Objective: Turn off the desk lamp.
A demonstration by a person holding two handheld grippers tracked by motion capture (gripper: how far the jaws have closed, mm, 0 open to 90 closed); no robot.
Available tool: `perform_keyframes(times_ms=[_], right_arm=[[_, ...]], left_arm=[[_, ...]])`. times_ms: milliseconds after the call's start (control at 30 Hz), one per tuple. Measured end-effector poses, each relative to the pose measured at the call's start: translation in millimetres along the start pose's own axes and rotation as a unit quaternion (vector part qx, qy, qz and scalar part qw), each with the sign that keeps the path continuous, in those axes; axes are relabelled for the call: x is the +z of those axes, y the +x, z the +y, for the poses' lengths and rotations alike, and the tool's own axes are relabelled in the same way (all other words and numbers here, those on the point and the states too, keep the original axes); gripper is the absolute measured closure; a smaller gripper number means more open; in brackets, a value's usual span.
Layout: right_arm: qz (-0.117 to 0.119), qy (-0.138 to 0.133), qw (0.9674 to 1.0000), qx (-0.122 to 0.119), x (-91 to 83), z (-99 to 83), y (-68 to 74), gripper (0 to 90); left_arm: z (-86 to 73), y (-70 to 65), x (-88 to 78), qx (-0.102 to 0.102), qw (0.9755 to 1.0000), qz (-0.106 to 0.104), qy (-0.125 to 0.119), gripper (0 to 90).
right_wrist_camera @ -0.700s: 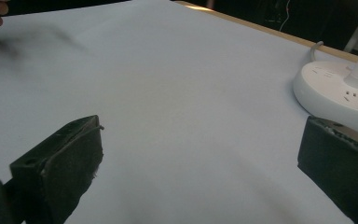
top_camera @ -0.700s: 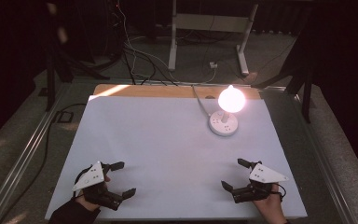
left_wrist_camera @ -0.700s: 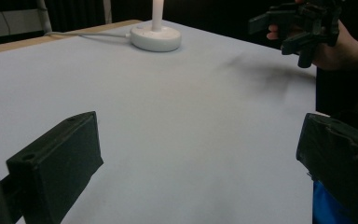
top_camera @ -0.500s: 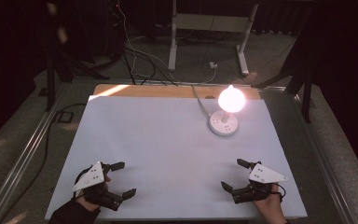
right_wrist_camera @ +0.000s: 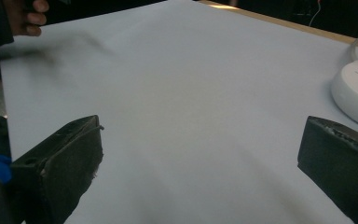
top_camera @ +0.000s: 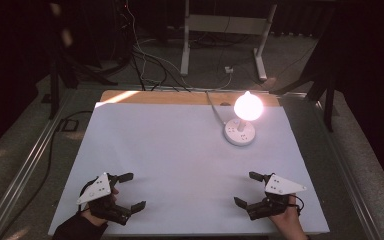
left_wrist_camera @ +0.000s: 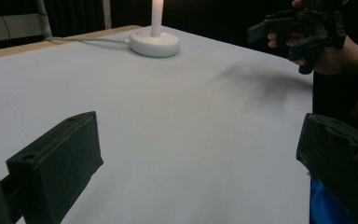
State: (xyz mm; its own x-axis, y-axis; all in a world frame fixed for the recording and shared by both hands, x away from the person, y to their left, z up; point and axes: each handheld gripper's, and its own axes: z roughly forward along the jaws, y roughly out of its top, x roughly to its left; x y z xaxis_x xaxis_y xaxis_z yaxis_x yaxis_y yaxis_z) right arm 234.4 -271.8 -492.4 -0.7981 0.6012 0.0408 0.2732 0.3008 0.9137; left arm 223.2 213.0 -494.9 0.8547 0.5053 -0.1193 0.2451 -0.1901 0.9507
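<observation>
Both tongs, left (top_camera: 128,191) and right (top_camera: 246,189), gaped empty at the table's (top_camera: 180,145) near corners. Lit lamp (top_camera: 241,131) near far-right edge; a careless reach could topple it.

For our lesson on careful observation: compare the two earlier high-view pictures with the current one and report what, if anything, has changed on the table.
Nothing visibly changed. The left gripper and the right gripper sit at the near edge of the white table with jaws apart and holding nothing, as before, and the lit lamp stands in the same far-right spot.
</observation>
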Motion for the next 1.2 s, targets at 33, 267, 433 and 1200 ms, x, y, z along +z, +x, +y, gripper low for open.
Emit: perform_keyframes(times_ms=[33,267,433,1200], right_arm=[[0.002,-0.003,1.0,0.0,-0.7,2.0,0.5,0.0],[0.001,-0.004,1.0,0.006,-2.4,14.5,-2.9,0.0],[-0.021,0.003,0.9998,-0.006,-0.9,23.4,-9.5,0.0],[-0.123,-0.011,0.9919,-0.029,-3.8,65.9,-57.3,0.0]], left_arm=[[0.1,0.0,-0.1,0.0,1.0,0.0,0.0,0.6],[0.5,0.6,-0.6,-0.002,1.0,0.004,0.0,0.6],[0.6,1.3,-1.4,-0.003,1.0,0.006,-0.004,0.6],[0.8,2.1,-1.5,-0.007,0.9999,0.008,-0.007,0.6]])
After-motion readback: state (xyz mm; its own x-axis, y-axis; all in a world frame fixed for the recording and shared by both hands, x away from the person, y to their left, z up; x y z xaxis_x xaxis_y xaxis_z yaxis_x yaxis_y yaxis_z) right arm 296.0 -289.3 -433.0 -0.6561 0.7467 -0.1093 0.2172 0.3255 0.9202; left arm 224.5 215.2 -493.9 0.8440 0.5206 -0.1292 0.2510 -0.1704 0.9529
